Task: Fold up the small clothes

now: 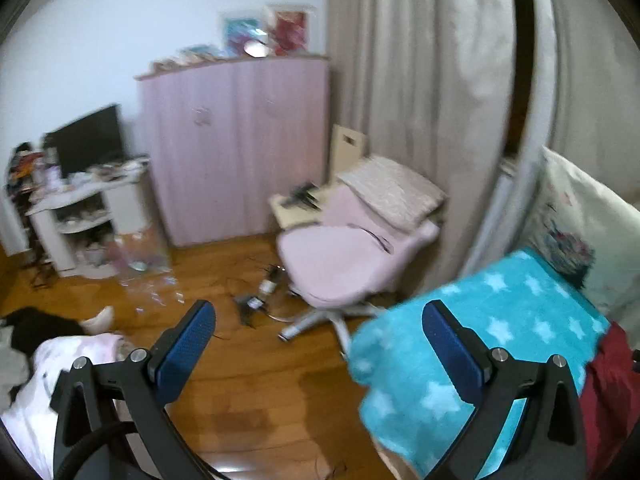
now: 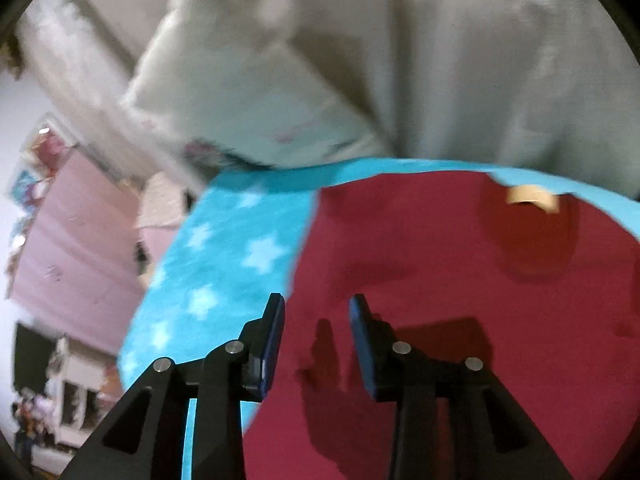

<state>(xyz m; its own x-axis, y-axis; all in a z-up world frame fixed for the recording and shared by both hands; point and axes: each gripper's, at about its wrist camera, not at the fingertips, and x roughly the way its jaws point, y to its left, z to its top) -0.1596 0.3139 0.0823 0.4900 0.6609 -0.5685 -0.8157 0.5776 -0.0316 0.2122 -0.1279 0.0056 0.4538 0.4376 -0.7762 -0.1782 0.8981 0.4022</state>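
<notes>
A dark red garment (image 2: 460, 280) lies spread on a turquoise blanket with white stars (image 2: 228, 260); a tan neck label (image 2: 532, 197) shows at its far right. My right gripper (image 2: 316, 312) hovers just over the garment near its left edge, jaws partly open and empty. In the left wrist view my left gripper (image 1: 320, 320) is wide open and empty, held over the wooden floor beside the bed. The blanket (image 1: 480, 340) and an edge of the red garment (image 1: 612, 380) show at its right.
A pink swivel chair (image 1: 344, 256) with a cushion stands by the bed. A pink wardrobe (image 1: 236, 144), a white cluttered desk (image 1: 80, 200) and beige curtains (image 1: 420, 80) lie beyond. Clothes (image 1: 44, 368) and cables (image 1: 256, 300) lie on the floor. A pillow (image 2: 248, 92) sits at the bedhead.
</notes>
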